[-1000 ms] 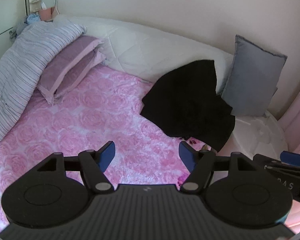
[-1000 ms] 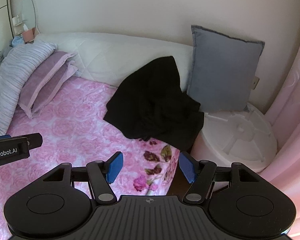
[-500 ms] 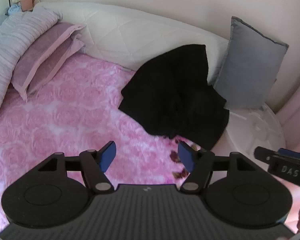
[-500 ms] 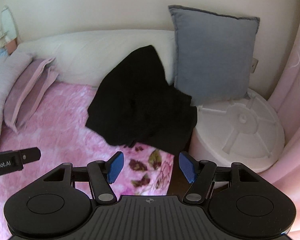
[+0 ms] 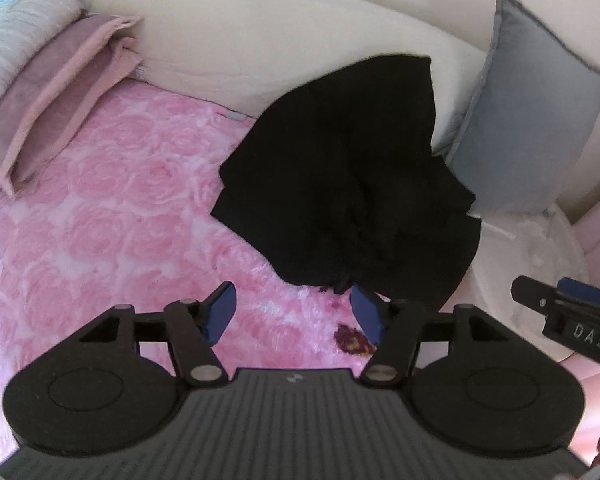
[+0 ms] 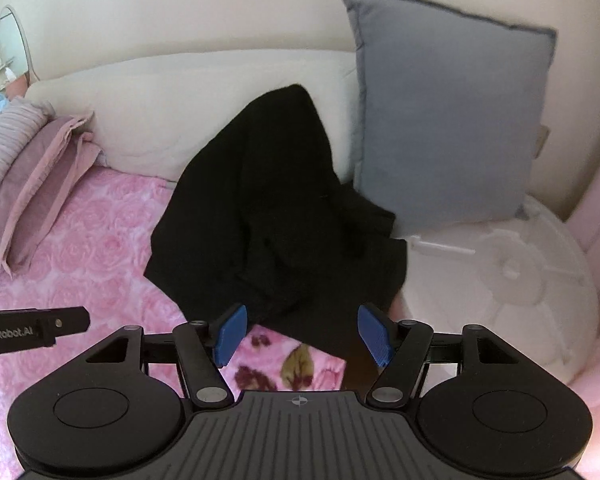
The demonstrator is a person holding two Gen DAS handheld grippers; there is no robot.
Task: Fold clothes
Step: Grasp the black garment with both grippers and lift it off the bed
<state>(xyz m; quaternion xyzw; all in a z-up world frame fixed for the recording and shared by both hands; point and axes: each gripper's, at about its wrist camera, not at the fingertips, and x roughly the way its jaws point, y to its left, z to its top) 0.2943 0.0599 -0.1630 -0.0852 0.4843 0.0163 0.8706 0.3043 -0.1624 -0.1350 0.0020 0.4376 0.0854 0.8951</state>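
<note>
A crumpled black garment (image 5: 340, 184) (image 6: 276, 224) lies at the head of the bed, partly up against the white headboard and spilling over the bed's right edge. My left gripper (image 5: 294, 314) is open just short of the garment's near hem, nothing between its blue pads. My right gripper (image 6: 306, 334) is open too, its pads level with the garment's lower edge over the bedspread corner. In the left wrist view the right gripper's tip (image 5: 560, 312) shows at the far right. In the right wrist view the left gripper's tip (image 6: 32, 330) shows at the left.
The pink rose bedspread (image 5: 100, 216) covers the bed. A grey cushion (image 6: 448, 120) leans on the wall beside the garment. A white round stool (image 6: 512, 276) stands right of the bed. Mauve pillows (image 5: 48, 92) and a striped duvet (image 6: 4, 140) lie at the left.
Both grippers have moved forward and right, closing in on the black garment, which now fills more of each view. Both stay open.
</note>
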